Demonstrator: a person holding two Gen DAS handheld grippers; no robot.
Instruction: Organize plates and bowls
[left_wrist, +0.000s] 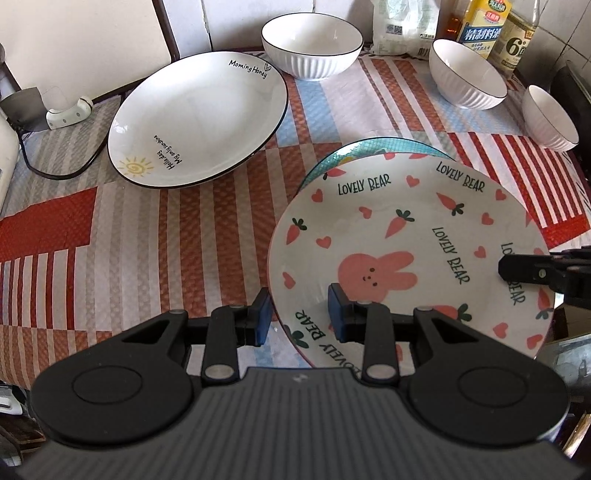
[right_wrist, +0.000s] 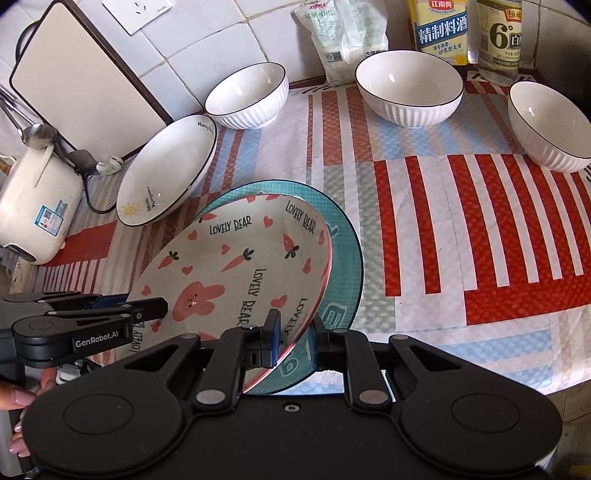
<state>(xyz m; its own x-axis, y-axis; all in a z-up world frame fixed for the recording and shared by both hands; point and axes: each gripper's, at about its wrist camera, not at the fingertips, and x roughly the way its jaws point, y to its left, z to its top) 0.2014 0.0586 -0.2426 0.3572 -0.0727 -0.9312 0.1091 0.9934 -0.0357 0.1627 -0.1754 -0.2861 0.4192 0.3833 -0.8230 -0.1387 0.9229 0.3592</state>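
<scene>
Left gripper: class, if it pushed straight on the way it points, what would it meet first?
The left gripper already straddles the rabbit plate rim, so the plate comes first; past it probably the striped tablecloth. Depth is unclear.

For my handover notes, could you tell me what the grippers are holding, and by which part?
Both hold the bunny plate by its rim: left gripper and right gripper on opposite edges.
</scene>
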